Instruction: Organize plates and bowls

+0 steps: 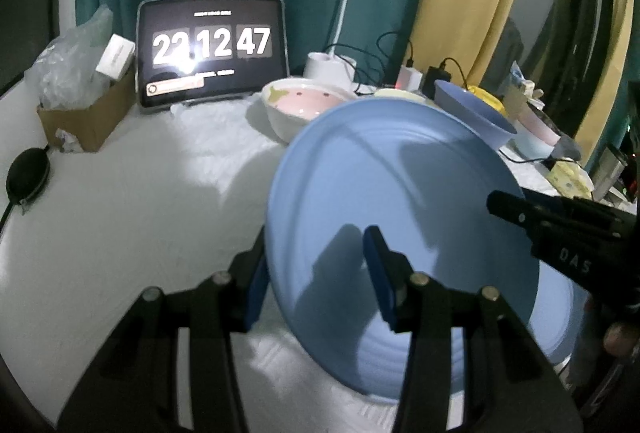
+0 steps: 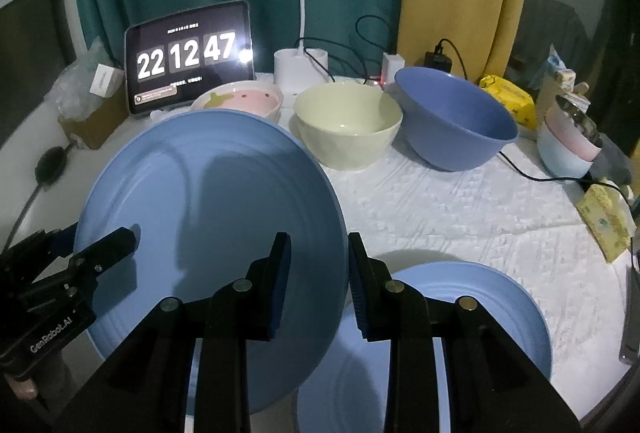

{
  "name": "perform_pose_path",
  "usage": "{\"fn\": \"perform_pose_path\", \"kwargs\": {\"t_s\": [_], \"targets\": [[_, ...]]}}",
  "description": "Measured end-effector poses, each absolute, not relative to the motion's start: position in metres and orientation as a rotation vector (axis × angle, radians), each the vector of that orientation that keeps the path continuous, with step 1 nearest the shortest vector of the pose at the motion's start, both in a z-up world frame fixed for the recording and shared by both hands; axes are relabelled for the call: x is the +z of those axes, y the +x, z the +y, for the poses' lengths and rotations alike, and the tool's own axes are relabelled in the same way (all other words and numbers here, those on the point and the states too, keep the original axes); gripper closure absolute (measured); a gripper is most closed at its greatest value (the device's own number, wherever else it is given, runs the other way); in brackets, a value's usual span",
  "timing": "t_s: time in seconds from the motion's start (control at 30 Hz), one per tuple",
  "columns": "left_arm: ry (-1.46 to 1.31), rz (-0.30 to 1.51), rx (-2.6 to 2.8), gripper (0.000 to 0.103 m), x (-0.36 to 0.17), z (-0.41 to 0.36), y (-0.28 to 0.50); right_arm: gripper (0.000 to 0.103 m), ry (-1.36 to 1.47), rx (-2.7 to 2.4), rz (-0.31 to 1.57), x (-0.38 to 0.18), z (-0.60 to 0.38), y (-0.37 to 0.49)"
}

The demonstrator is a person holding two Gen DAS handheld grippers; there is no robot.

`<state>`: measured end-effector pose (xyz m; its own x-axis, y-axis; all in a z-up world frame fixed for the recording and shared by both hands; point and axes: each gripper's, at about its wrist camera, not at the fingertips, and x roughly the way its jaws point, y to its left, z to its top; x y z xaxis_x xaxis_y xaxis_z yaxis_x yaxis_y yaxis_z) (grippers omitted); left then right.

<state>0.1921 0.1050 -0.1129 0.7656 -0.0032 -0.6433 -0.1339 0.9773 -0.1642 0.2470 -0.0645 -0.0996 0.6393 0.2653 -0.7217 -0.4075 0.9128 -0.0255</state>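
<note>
A large light blue plate (image 1: 400, 201) (image 2: 212, 201) hangs tilted above the white table between both grippers. My left gripper (image 1: 316, 273) straddles its left rim, one blue pad on each face. My right gripper (image 2: 318, 273) straddles its right rim the same way. Whether the pads press the plate I cannot tell. A second light blue plate (image 2: 480, 317) lies flat on the table under the raised one and shows at the lower right of the left view (image 1: 556, 321). Behind stand a pink-lined bowl (image 2: 240, 99), a cream bowl (image 2: 348, 125) and a dark blue bowl (image 2: 456, 121).
A tablet clock (image 2: 188, 57), a white lamp base (image 2: 300, 67), chargers and cables (image 2: 440, 59) line the back. A cardboard box (image 1: 88, 121) stands at back left. Stacked small bowls (image 2: 568, 149) and yellow packets (image 2: 508, 99) sit at right.
</note>
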Motion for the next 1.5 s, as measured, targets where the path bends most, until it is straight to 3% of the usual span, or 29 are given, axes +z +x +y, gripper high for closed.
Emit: {"fn": "perform_pose_path", "kwargs": {"t_s": [1.5], "targets": [[-0.014, 0.731, -0.007, 0.057, -0.107, -0.013, 0.189, 0.073, -0.022, 0.314, 0.754, -0.103, -0.184, 0.224]]}}
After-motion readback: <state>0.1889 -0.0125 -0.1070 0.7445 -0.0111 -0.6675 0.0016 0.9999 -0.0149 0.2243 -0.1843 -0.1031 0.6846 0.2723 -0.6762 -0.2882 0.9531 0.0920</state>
